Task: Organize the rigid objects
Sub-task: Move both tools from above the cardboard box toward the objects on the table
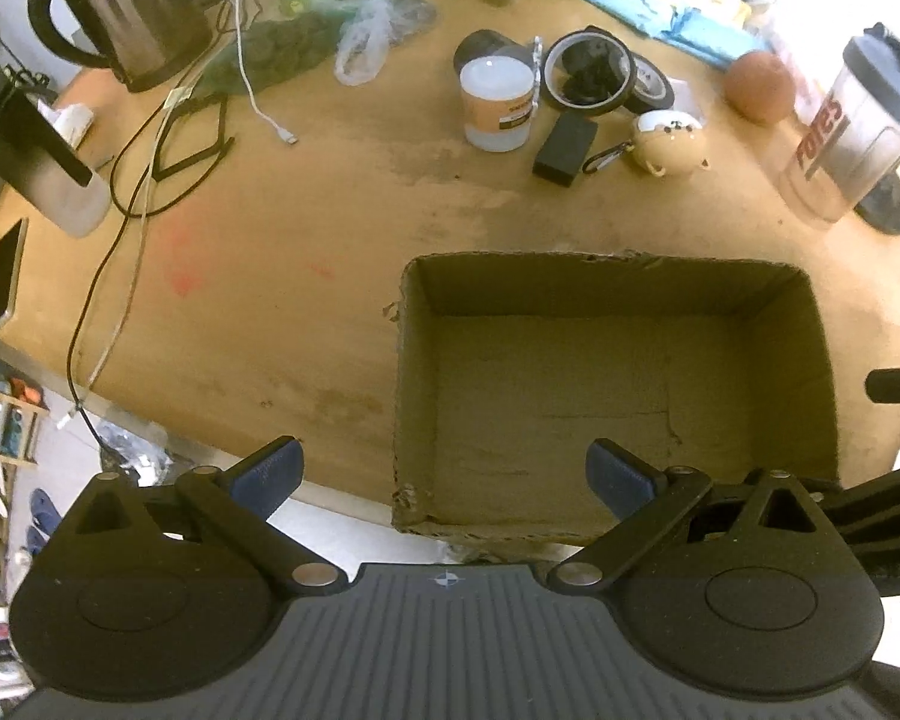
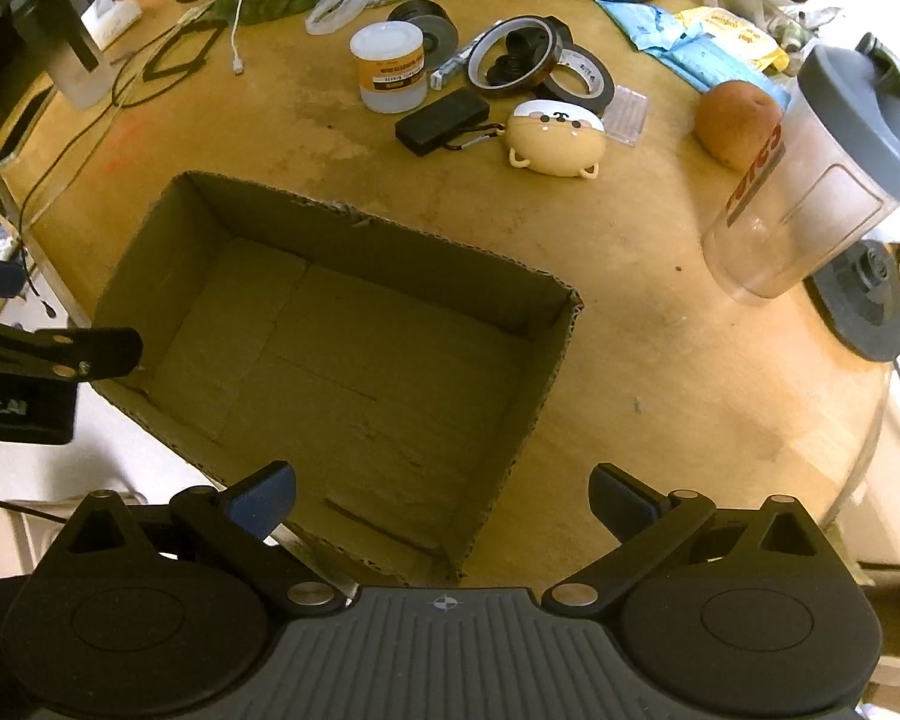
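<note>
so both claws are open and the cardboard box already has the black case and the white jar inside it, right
Not quite. Both claws, left and right, are open, but the cardboard box holds nothing. The black case and the white jar sit on the table beyond the box, as the right wrist view shows.

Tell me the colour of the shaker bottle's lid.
Grey-blue; the shaker bottle's lid shows best in the right wrist view.
</note>
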Tool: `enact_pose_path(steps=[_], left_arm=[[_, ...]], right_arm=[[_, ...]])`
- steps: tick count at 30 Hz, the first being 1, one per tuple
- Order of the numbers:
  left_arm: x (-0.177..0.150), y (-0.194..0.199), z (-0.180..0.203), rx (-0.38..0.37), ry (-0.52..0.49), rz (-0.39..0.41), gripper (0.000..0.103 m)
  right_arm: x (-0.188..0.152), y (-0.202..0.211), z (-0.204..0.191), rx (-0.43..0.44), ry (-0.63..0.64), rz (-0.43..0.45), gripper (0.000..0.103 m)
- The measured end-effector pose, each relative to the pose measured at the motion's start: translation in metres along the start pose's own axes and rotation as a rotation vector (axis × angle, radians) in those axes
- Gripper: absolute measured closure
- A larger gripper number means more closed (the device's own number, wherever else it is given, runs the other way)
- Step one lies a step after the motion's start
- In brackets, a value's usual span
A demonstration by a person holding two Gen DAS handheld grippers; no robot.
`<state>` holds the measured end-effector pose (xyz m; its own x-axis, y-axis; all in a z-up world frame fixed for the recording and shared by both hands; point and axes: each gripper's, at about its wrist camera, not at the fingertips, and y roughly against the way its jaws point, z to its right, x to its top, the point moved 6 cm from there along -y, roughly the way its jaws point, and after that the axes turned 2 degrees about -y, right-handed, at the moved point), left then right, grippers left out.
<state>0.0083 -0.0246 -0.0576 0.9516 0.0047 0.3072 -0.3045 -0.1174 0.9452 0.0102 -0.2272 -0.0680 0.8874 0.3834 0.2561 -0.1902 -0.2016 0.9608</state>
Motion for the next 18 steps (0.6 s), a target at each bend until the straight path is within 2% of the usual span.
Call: enact_pose_path(steps=[10,18], left_arm=[[0.017,0.0,0.006,0.0,-0.057,0.04,0.001],[0.036,0.002,0.002,-0.022,-0.052,0.081,0.001]], right_arm=[[0.008,0.003,0.008,0.04,-0.056,0.026,0.0],[0.027,0.009,0.015,0.053,-0.081,0.062,0.0]])
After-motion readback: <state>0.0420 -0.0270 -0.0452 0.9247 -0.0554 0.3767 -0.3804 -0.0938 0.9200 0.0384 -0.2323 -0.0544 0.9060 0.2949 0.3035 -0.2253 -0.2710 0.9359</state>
